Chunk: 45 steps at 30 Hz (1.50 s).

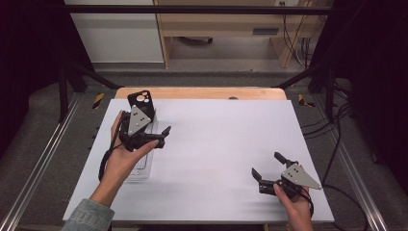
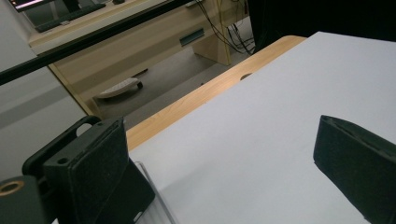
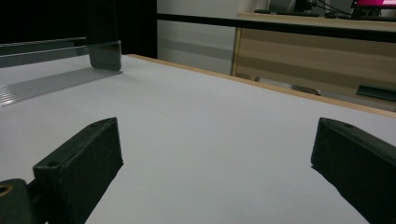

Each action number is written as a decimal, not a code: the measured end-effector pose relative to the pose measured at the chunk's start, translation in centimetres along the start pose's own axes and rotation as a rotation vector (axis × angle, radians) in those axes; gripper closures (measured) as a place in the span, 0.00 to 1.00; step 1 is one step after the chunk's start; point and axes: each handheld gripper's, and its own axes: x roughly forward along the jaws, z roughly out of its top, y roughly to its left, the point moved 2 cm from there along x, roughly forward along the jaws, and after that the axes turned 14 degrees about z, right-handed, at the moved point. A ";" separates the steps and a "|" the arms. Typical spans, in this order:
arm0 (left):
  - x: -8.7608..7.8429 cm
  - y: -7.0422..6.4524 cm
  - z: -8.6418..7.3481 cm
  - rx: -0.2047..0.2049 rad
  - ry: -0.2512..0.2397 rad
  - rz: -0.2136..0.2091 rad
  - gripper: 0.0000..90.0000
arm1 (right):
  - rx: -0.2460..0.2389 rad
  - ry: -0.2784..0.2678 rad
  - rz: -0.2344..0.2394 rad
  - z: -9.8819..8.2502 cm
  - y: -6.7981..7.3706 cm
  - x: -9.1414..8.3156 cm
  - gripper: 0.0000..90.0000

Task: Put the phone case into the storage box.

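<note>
the left tongs (image 1: 161, 126) sit wide open over the left side of the white worktop (image 1: 226, 139), gripping nothing. the black phone case (image 1: 141, 102) stands upright in a clear plastic stand (image 1: 144, 166) at the far left of the worktop, just behind these tongs; in the left gripper view the phone case (image 2: 79, 135) rises right behind the left jaw (too close to tell whether they touch), and the other jaw is well away from it. the right tongs (image 1: 267, 165) rest near the front right edge, also spread wide and empty, well apart from the phone case.
</note>
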 end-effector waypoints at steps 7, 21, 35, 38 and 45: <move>-0.3 -1.0 0.2 -0.005 -0.014 -0.019 0.03 | 0.001 0.000 0.000 0.0 0.0 0.0 0.03; -0.9 -2.6 -0.2 -0.018 -0.030 -0.047 0.03 | -0.002 -0.001 -0.001 0.0 0.0 0.0 0.03; -1.9 -4.2 -0.5 -0.024 -0.058 -0.069 0.03 | -0.002 0.000 -0.001 0.0 0.0 0.0 0.03; -2.1 -4.6 -0.5 -0.030 -0.064 -0.075 0.03 | -0.002 0.000 -0.001 0.0 0.0 0.0 0.03; -2.7 -5.2 -0.8 -0.034 -0.084 -0.072 0.03 | 0.000 0.000 -0.002 0.0 0.0 -0.1 0.03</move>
